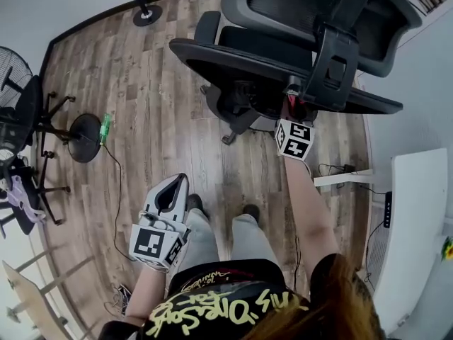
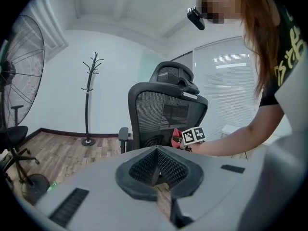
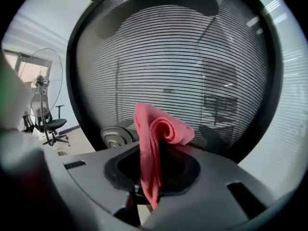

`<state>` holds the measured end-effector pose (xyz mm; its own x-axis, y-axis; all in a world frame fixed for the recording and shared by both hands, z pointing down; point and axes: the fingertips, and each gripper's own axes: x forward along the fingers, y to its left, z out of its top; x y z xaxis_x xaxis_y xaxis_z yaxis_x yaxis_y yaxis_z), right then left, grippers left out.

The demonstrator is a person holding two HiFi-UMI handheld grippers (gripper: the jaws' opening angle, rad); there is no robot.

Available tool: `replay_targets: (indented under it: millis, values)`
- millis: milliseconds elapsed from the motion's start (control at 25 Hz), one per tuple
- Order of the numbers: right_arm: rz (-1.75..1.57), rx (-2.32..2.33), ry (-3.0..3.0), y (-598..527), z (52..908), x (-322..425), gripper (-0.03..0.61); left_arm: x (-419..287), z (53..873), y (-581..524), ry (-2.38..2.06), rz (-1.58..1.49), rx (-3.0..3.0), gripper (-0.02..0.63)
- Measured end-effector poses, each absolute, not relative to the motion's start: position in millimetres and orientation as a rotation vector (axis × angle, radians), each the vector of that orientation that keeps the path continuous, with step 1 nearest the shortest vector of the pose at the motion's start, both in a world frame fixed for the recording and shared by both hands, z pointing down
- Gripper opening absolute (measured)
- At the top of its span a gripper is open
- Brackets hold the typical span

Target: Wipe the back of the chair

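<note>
Cloth (image 1: 297,110) shows red in the head view, pinched in the right gripper (image 1: 292,99), which reaches low behind the chair (image 1: 311,20) at the far right. The left gripper (image 1: 172,190) hangs near the person's legs, over the floor (image 1: 141,83), well apart from the chair.

From the left gripper view, its jaws are pressed together with nothing between them. Beyond, the chair's mesh back (image 2: 166,112) stands upright, and the right gripper sits at its lower right edge, the cloth toward the mesh.

In the right gripper view, the jaws clamp the cloth near its lower hem, and a rolled fold stands above them. The back fills the picture close ahead. Whether the cloth touches it cannot be told.

The step in hand looks like the wipe itself, starting low. To do it well, the fold should be pressed flat against the mesh, not just the roll's tip, and drawn in steady overlapping passes across and upward, frame rim included. Pressure should be light, since the chair would likely roll or swivel away. The idle left gripper could brace the chair.
</note>
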<state>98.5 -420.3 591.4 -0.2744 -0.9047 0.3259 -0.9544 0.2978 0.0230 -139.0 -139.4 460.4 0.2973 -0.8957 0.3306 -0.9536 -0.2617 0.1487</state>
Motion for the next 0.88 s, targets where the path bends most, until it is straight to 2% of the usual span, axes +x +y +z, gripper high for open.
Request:
replay_targets:
  millis: [360, 880]
  values:
    - [0.384, 1.723, -2.21, -424, 592, 69, 0.061, -164, 464, -133, -1.691, 0.237, 2.223, -0.008]
    - [0.336, 1.54, -2.232, -420, 595, -14, 0.061, -198, 463, -130, -1.704, 0.219, 2.211, -0.007]
